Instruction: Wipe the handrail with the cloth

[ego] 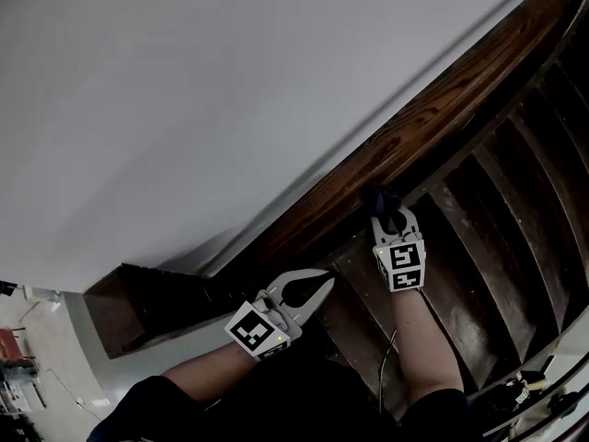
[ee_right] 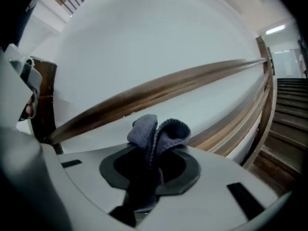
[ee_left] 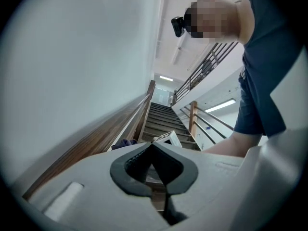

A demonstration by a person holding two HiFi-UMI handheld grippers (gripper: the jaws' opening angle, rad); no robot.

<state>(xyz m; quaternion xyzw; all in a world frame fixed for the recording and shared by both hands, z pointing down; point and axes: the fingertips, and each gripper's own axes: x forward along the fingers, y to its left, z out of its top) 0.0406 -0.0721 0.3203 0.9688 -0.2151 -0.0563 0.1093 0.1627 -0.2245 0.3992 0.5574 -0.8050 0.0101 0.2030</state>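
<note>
Your right gripper [ee_right: 153,150] had its jaws pinched on the cloth [ee_right: 156,131], whose blue-grey folds bunched up out of the tips and flopped over to either side. Just beyond those tips ran the handrail [ee_right: 159,90], a dark wooden band slanting up to the gripper's right along the pale wall [ee_right: 144,42]. From the head view the cloth [ego: 382,198] sat at the rail's [ego: 405,136] lower edge, directly ahead of the right gripper [ego: 387,212]; whether it actually pressed on the wood could not be told. Your left gripper [ego: 324,282] hung behind and to the left of the right one, lower on the stairs [ego: 497,219], with the rail off to its left. Its own view showed the left gripper [ee_left: 153,146] with its tips pressed together and nothing caught in the oval gap behind them. Ahead of it, past the tips, you could see the cloth [ee_left: 124,142] and the right gripper's marker cube [ee_left: 168,138], with the stairs [ee_left: 163,119] climbing away beyond them.
</note>
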